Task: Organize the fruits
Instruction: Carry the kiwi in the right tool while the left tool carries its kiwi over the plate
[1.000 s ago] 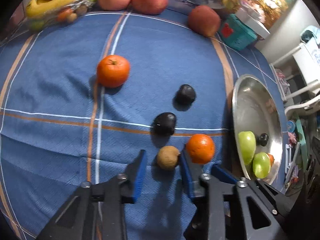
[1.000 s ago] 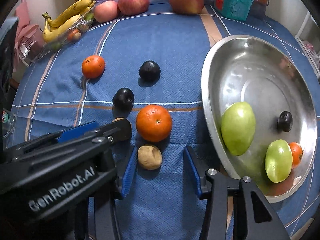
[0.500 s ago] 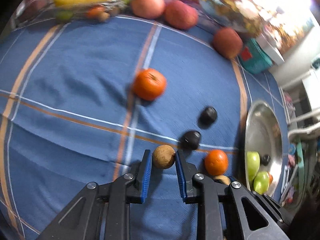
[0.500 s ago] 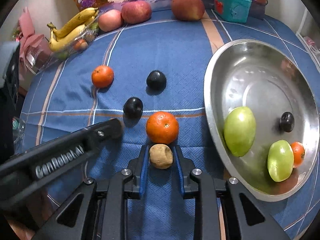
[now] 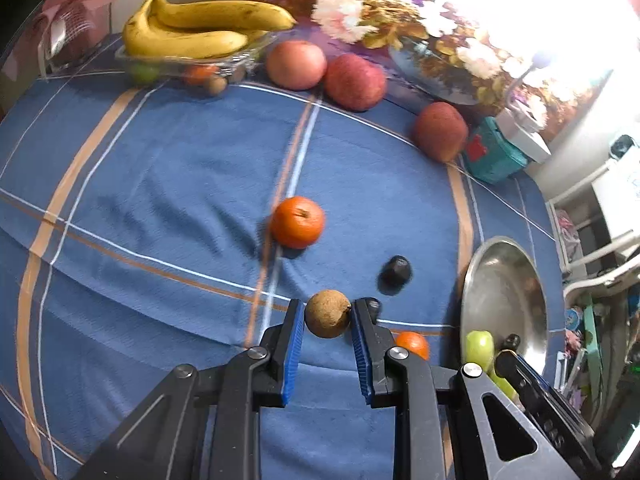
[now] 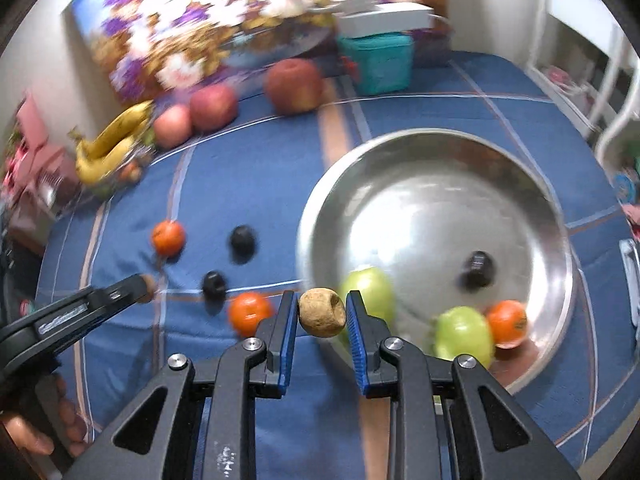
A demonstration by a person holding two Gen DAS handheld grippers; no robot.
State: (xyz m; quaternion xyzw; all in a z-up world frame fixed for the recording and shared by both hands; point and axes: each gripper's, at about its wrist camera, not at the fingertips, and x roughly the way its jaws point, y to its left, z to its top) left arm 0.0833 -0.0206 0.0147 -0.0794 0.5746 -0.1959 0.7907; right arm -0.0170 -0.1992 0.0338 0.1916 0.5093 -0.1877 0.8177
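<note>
Fingers of the person's left hand (image 6: 38,428) wrap the handle at the lower left of the right wrist view, and both tools point steeply down at the blue checked cloth on the table (image 5: 160,184). Left hand-held gripper (image 5: 327,318) is clamped on a small round brown fruit (image 5: 328,313), held clear above the cloth near a dark plum (image 5: 396,271) and an orange mandarin (image 5: 297,222). Right hand-held gripper (image 6: 322,314) is likewise closed on a second brown fruit with a dimpled end (image 6: 322,312), poised just by the near rim of the round steel bowl (image 6: 440,196), which holds green apples (image 6: 464,336), a mandarin and a plum.
</note>
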